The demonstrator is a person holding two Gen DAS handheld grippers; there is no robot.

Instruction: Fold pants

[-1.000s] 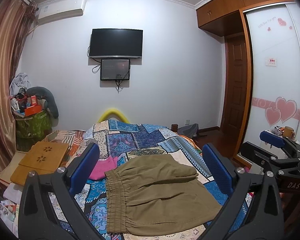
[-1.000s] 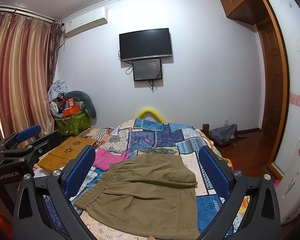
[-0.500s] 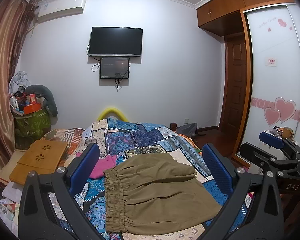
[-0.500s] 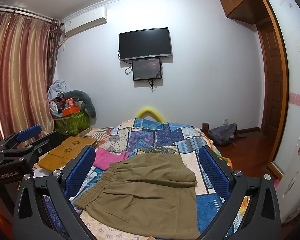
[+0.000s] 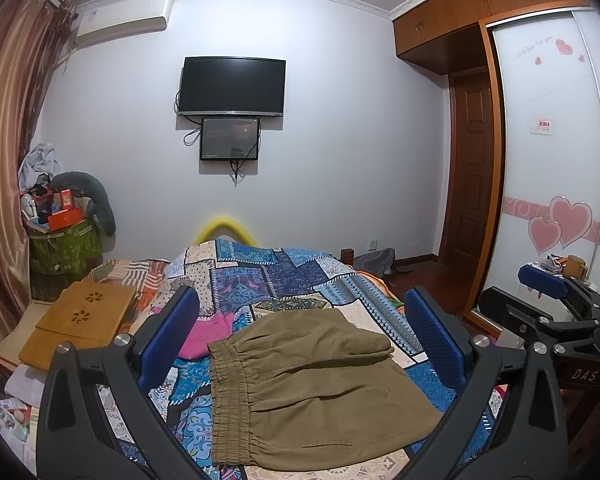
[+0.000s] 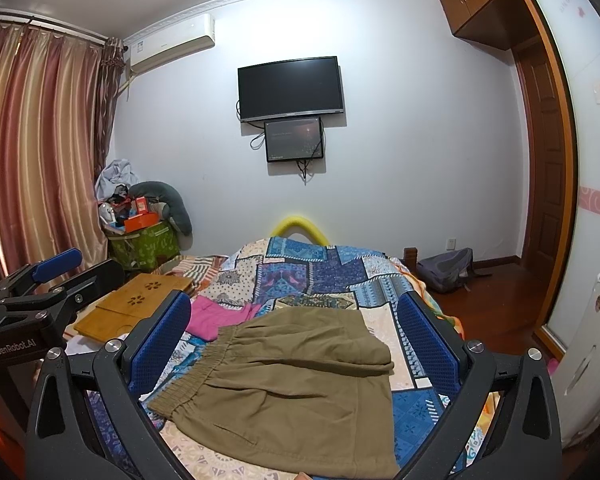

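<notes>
Your left gripper [image 5: 300, 344] hangs with its two blue pads spread wide and nothing between them; your right gripper [image 6: 296, 344] is spread the same way, also empty. One pair of olive pants [image 5: 312, 384] lies folded flat on the patchwork bedspread [image 5: 268, 280], below and ahead of both grippers, touched by neither, its elastic waistband toward the left. One pink garment [image 5: 208, 332] lies just beside the waistband. One wooden lap tray [image 5: 80, 320] sits at the bed's left edge. One green basket [image 5: 64, 244] in the corner is heaped with boxes and clutter.
</notes>
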